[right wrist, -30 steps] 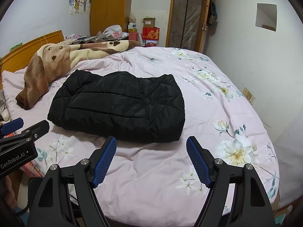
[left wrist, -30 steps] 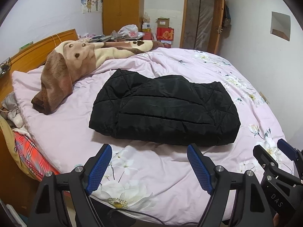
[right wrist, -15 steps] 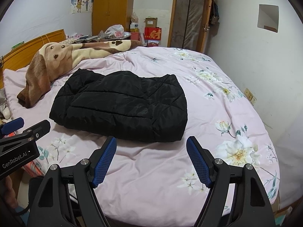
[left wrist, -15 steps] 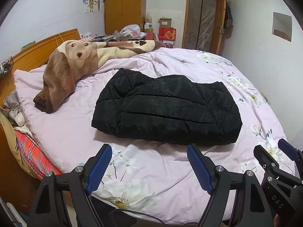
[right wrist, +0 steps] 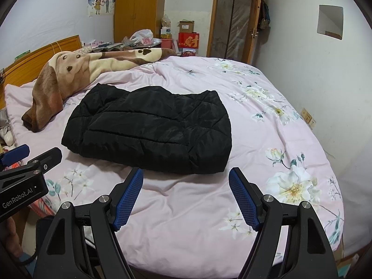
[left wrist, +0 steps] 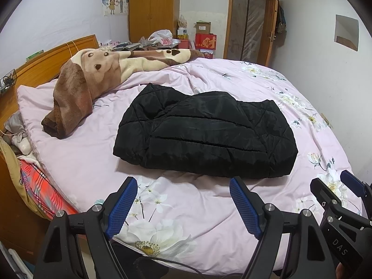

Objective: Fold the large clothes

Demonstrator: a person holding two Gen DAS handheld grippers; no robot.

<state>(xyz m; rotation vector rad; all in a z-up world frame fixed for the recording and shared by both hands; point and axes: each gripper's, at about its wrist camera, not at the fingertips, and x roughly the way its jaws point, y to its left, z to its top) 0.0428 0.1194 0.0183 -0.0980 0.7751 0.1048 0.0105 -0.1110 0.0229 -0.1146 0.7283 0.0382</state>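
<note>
Black quilted jacket (left wrist: 204, 137) lies folded on the bed (left wrist: 186, 209) as before; your left tongs (left wrist: 183, 205) and right tongs (right wrist: 186, 197) hover unmoved, spread, empty.

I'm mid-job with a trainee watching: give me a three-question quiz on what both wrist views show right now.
1. True or false: the left gripper is clamped on the black jacket.
2. What lies beside the jacket towards the headboard? A) brown dog-print blanket B) a pillow stack C) a laptop
3. Fill in: the jacket rests on a pink ____ quilt, ahead of the right gripper.

Key: 1 false, both grippers are open and empty; 2 A; 3 floral.
</note>
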